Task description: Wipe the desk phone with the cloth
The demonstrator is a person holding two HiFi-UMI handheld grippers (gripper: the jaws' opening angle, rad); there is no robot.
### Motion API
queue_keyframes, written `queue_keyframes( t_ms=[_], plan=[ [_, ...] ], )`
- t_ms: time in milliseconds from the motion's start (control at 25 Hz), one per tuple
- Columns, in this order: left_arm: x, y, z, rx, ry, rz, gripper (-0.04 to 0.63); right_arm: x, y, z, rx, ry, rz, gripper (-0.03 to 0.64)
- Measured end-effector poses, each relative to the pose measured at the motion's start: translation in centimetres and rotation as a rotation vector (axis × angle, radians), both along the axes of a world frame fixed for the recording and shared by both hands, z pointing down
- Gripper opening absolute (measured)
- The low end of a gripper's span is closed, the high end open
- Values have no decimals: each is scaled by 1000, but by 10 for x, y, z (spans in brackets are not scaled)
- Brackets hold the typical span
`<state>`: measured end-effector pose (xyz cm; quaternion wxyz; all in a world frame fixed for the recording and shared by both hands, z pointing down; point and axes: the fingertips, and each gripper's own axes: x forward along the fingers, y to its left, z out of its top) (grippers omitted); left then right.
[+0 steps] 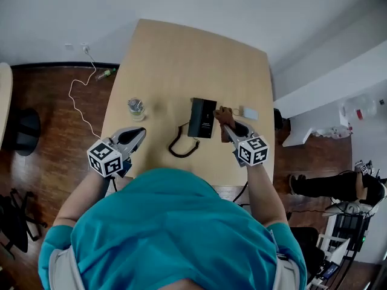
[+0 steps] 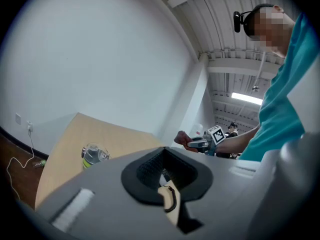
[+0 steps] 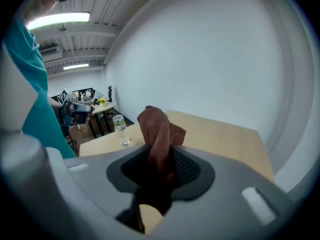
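Desk phone (image 1: 202,118), black and oblong, lies near the middle of the light wooden table (image 1: 175,59), a little toward the person's right. Its coiled black cord (image 1: 181,145) loops on the tabletop just beside its near left corner.

The right gripper (image 1: 228,124) is clamped on a brown cloth (image 1: 224,114). In the right gripper view the cloth fills the gap between the jaws and stands up out of them in a bunched fold. From the head view the cloth sits at the phone's right edge; whether it touches the phone cannot be told.

The left gripper (image 1: 140,133) hangs over the table's near left part, well apart from the phone. Its jaws are drawn together with nothing between them, and a sliver of tabletop and cord shows through the slit below.

A small clear bottle (image 1: 136,108) stands upright just beyond the left gripper's tip. A small white flat item (image 1: 250,113) lies on the table to the right of the cloth. A thin white cable (image 1: 77,98) trails across the dark wood floor left of the table.
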<state>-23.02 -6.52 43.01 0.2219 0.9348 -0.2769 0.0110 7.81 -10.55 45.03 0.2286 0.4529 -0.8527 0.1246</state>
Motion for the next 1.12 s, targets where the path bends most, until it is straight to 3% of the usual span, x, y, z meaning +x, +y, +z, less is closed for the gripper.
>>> queue_keyframes(
  t_ms=[160, 280, 480, 640, 920, 1120],
  plan=[
    [37, -19, 13, -39, -61, -49, 5, 7, -41, 26, 26, 90, -122, 117],
    [55, -23, 23, -101, -76, -89, 5, -17, -68, 47, 57, 172, -266, 117],
    [75, -10, 43, -167, -106, -73, 5, -70, -93, 86, 61, 423, -457, 117],
    [80, 1, 53, -185, -104, -24, 5, -86, -111, 104, 42, 536, -462, 117],
    [76, 4, 56, -190, -78, 18, 5, -37, -125, 107, 12, 568, -351, 117],
    [79, 2, 53, -194, -60, 7, 5, -24, -119, 119, 35, 578, -365, 117]
  ],
)
